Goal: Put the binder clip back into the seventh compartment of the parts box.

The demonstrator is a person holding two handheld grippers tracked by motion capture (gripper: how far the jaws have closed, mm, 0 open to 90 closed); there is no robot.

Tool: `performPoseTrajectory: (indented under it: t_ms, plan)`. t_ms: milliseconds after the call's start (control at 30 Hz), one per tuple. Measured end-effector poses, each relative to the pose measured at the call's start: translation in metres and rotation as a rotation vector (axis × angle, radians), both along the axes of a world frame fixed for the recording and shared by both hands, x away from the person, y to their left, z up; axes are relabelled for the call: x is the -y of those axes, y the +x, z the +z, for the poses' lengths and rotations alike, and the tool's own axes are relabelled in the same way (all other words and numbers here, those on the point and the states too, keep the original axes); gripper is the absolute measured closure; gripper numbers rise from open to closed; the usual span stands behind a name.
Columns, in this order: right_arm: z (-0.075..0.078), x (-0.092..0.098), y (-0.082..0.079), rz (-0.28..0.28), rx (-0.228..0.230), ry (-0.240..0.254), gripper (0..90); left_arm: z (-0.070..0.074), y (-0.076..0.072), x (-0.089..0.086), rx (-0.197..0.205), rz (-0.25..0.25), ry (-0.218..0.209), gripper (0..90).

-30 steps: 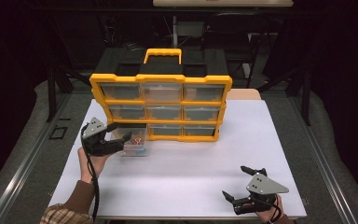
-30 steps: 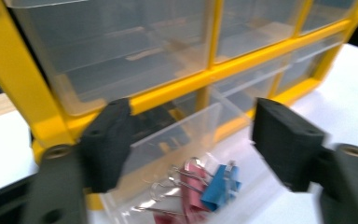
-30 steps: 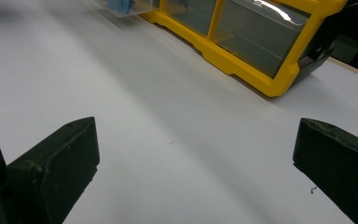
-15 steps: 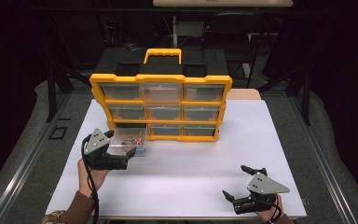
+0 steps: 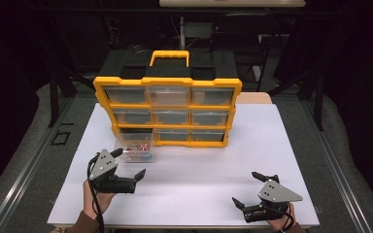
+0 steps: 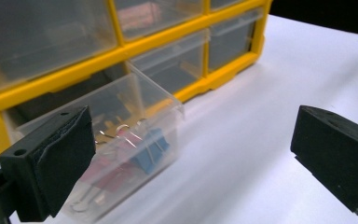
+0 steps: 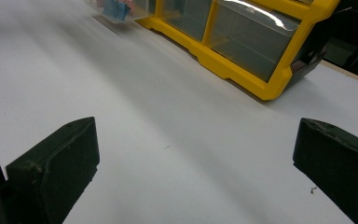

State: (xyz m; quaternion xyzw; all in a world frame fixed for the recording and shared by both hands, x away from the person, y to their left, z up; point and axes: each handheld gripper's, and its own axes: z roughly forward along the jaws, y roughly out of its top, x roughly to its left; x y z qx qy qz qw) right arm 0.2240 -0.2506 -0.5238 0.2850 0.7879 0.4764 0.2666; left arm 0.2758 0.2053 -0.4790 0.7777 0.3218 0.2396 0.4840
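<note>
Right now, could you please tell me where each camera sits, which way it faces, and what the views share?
High view: above the person's side, looking forward and down on the white table, yellow drawer cabinet, both hands and grippers.
Left gripper view: on the left gripper, facing the pulled-out clear drawer of clips between its open jaws.
Right gripper view: on the right gripper, looking low across the table to the cabinet's corner.
Shared: cabinet and drawer.
</note>
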Motion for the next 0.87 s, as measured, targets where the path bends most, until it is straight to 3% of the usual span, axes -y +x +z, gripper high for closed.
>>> performPoseTrajectory:
  t_ms: [100,267,433,567,867]
  plan:
    - [0.000,0.000,0.000,0.000,0.003,-0.001,0.0,-0.004,-0.005,0.000,-0.003,-0.012,-0.018,0.0]
    - [0.000,0.000,0.000,-0.001,0.002,-0.002,0.0,-0.011,-0.012,0.000,0.010,-0.029,-0.014,0.0]
    - [0.000,0.000,0.000,-0.001,0.004,0.000,0.0,-0.023,-0.017,0.001,-0.013,-0.043,-0.006,0.0]
    - [0.000,0.000,0.000,-0.001,0.002,0.000,0.0,-0.035,-0.022,0.006,-0.049,-0.058,0.028,0.0]
    - [0.000,0.000,0.000,0.005,-0.001,-0.002,0.0,-0.038,-0.018,0.008,-0.061,-0.059,0.036,0.0]
